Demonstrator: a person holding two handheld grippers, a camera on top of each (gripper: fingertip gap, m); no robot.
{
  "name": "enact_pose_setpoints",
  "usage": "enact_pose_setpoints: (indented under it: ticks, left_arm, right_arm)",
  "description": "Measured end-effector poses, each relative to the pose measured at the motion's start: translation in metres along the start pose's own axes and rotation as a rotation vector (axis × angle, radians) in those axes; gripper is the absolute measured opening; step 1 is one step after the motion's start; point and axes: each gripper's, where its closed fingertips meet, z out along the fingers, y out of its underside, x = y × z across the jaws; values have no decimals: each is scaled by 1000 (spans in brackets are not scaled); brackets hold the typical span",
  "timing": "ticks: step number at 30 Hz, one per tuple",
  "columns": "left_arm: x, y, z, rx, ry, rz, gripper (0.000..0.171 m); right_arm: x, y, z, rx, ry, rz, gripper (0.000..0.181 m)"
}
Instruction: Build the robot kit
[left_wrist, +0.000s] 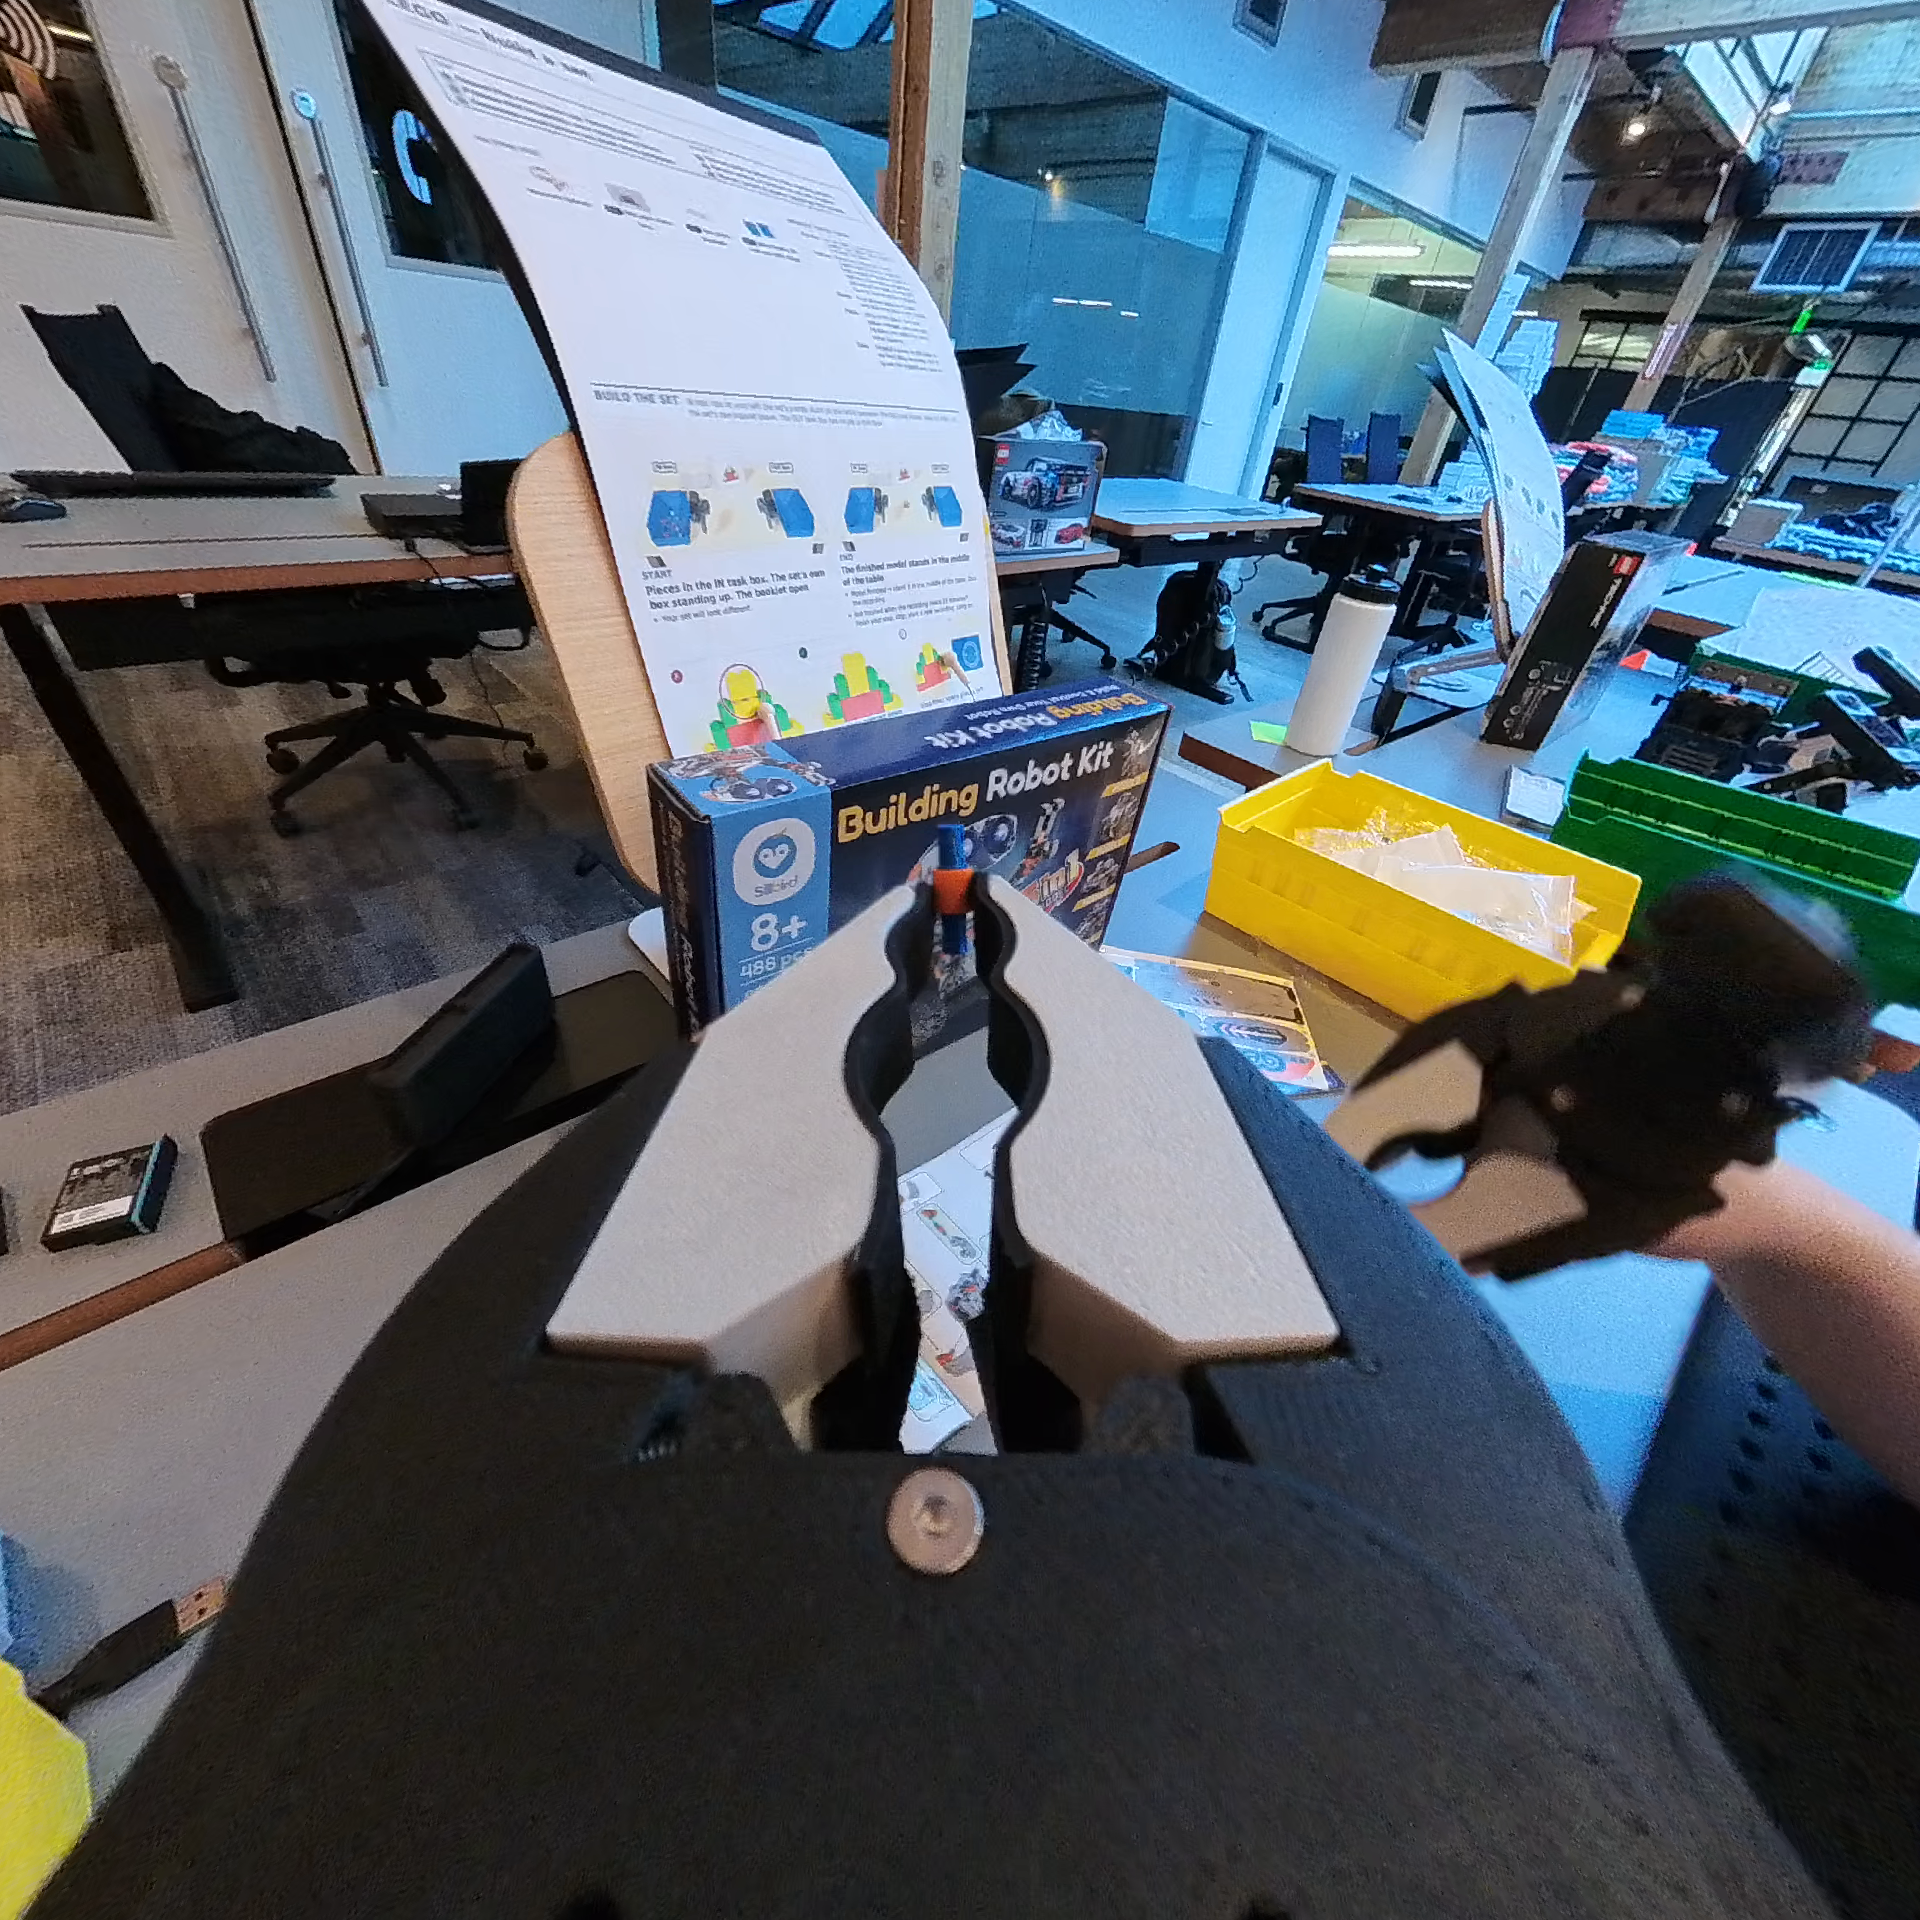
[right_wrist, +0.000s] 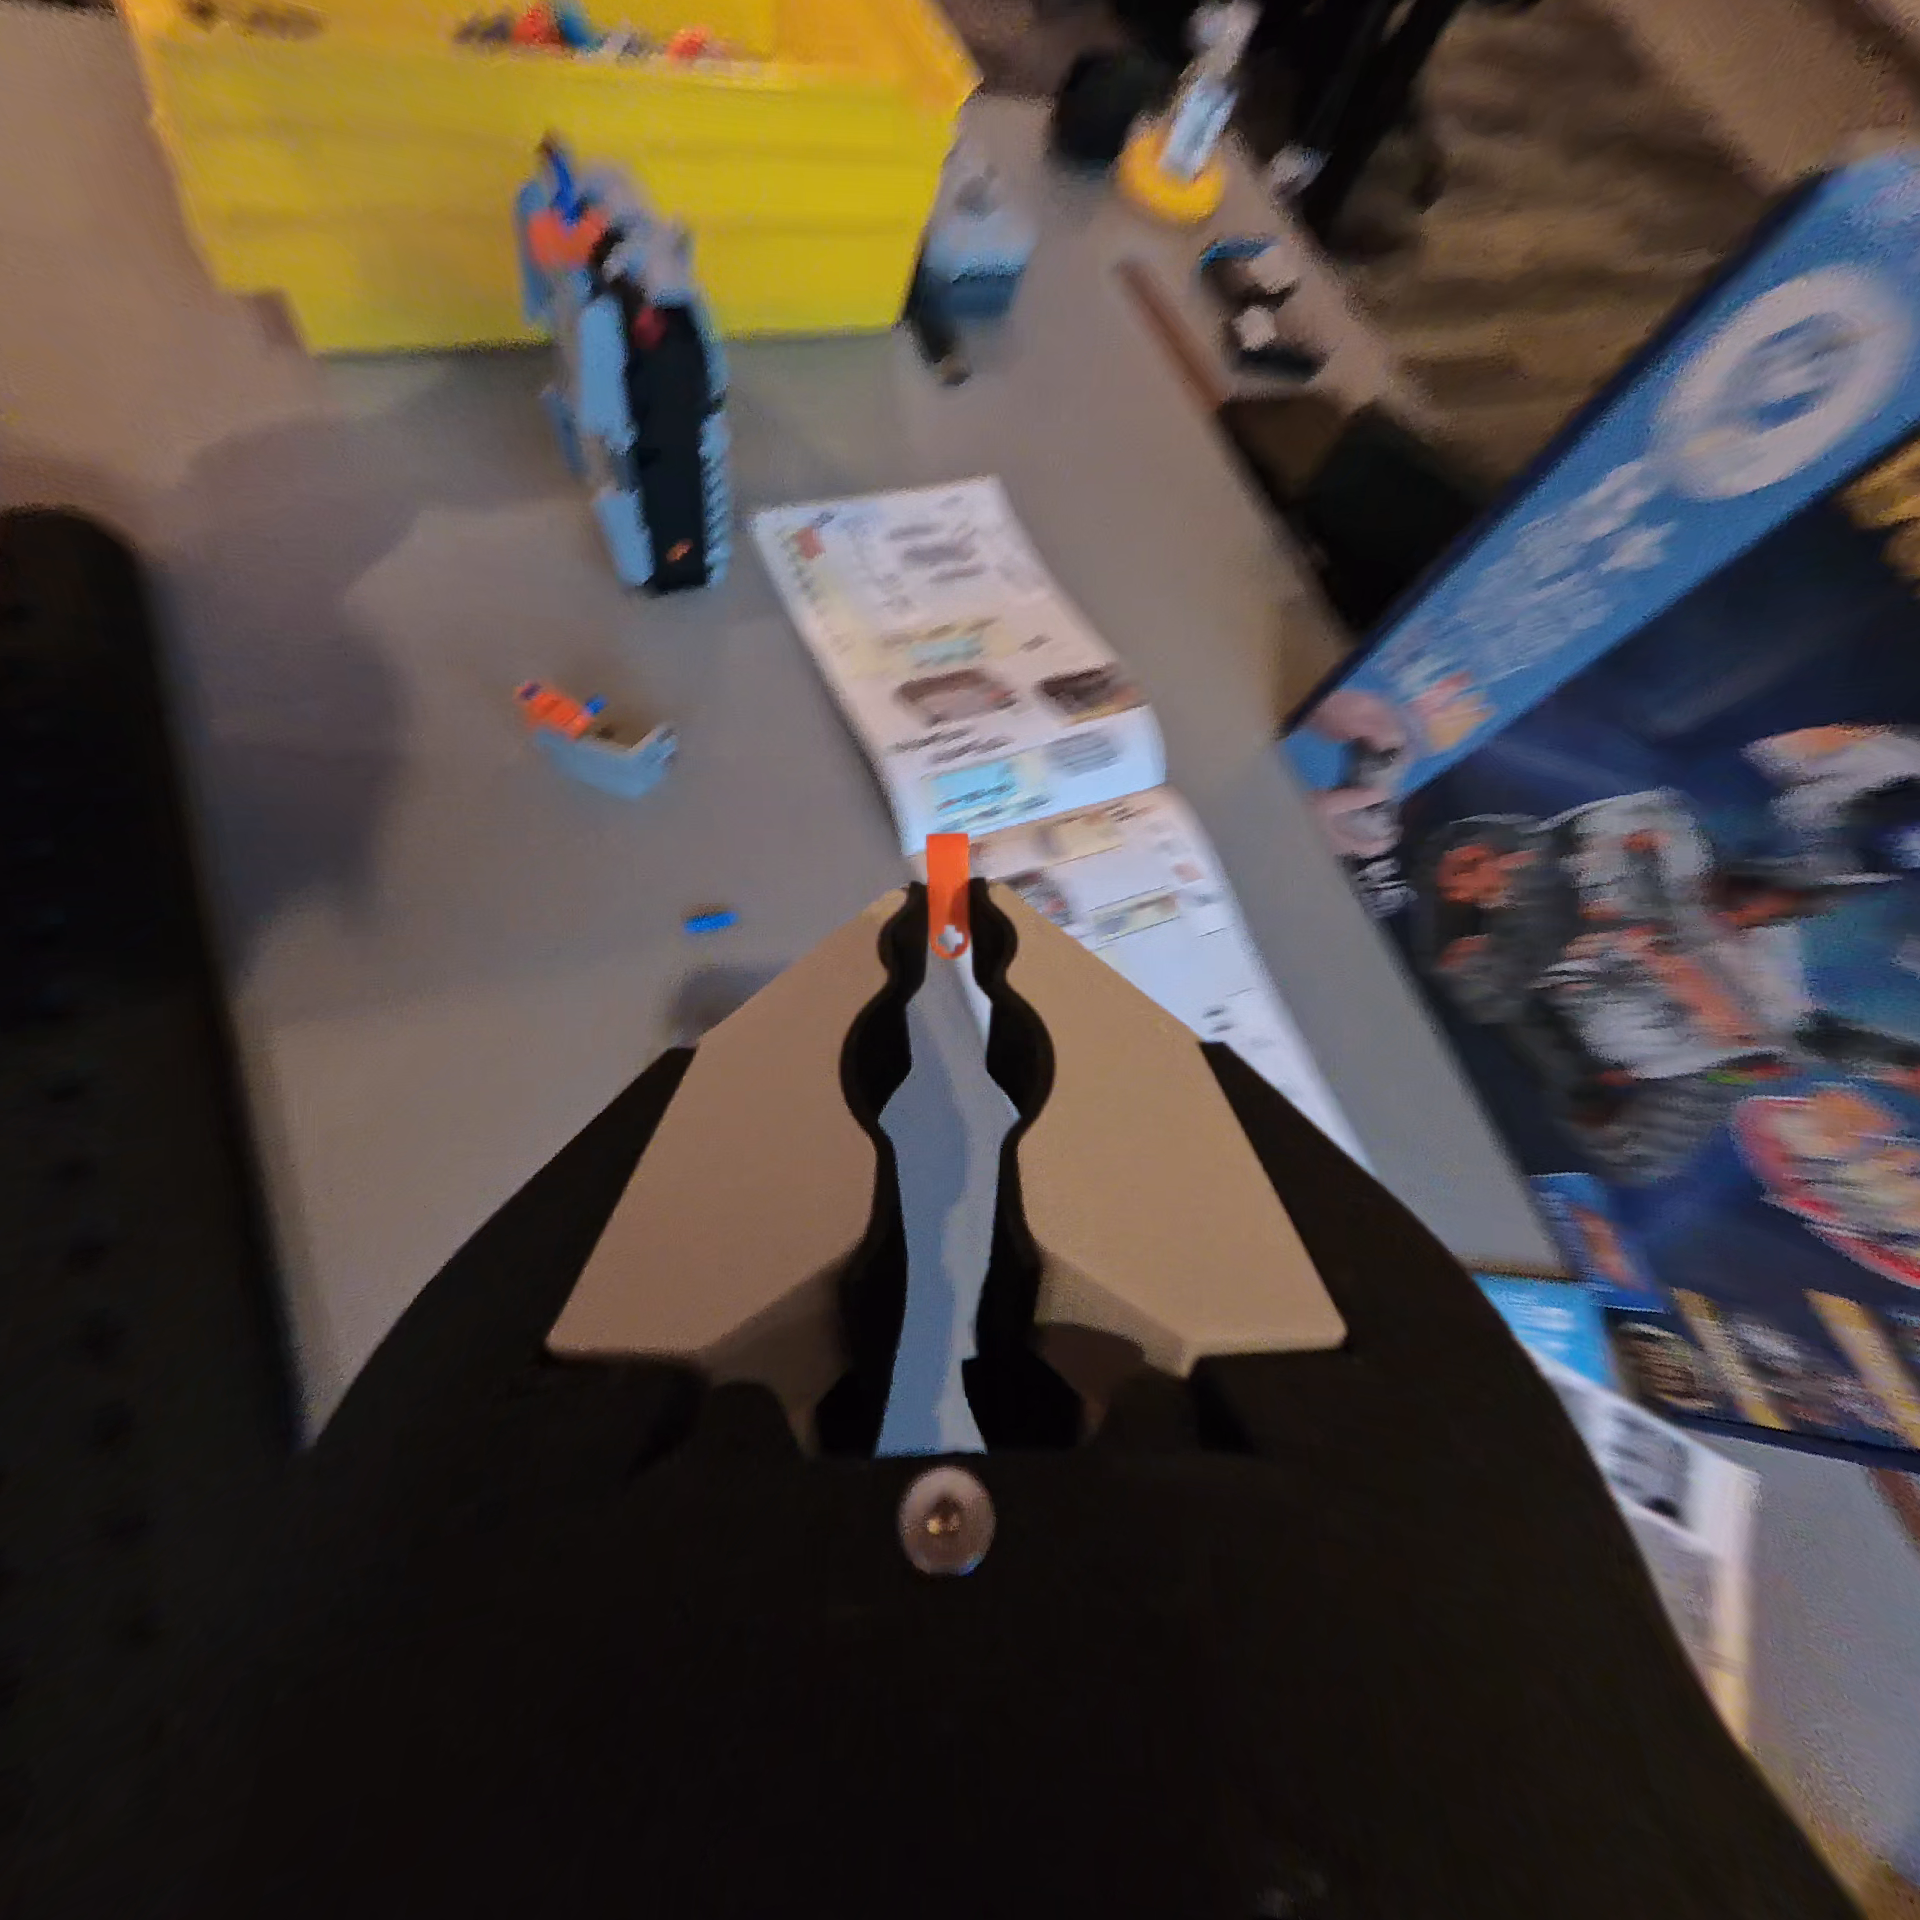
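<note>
My left gripper (left_wrist: 948, 902) is shut on a small blue pin with an orange collar (left_wrist: 950, 883), held up in front of the blue kit box (left_wrist: 894, 842). My right gripper (right_wrist: 945, 902) is shut on a thin orange beam (right_wrist: 948, 894), held above the grey table. It also shows blurred at the right of the left wrist view (left_wrist: 1403, 1101), above the table. In the blurred right wrist view a grey, black and orange part-built model (right_wrist: 644, 416) stands upright, a small grey and orange sub-assembly (right_wrist: 597, 732) lies near it, and a blue piece (right_wrist: 711, 920) lies just left of my fingertips.
An open instruction booklet (right_wrist: 977, 665) lies on the table beside the kit box (right_wrist: 1662, 779). A yellow bin (left_wrist: 1413, 883) holds clear bags; a green bin (left_wrist: 1745, 842) stands beyond it. Another yellow bin (right_wrist: 540, 177) holds loose pieces. A large instruction sheet (left_wrist: 748, 416) stands on a wooden board. My right fingertips sit around 20 cm from my left ones.
</note>
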Motion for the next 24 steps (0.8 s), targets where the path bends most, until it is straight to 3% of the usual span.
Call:
enact_pose_setpoints:
  ticks: [6, 9, 12, 15, 24]
  left_arm:
    - [13, 10, 18, -50, 28, 21, 5]
    - [18, 19, 32, -91, 26, 23, 5]
    - [24, 30, 48, -134, 34, 9, 5]
    - [34, 44, 64, -180, 79, -10, 5]
    - [73, 80, 97, -300, 325, -208, 5]
  right_arm:
    - [72, -67, -59, 192, 219, -56, 7]
    - [92, -84, -77, 256, 279, -60, 7]
    - [102, -79, -80, 282, 306, -52, 6]
    - [110, -59, -72, 217, 327, -80, 7]
    - [113, -46, -54, 252, 284, -135, 7]
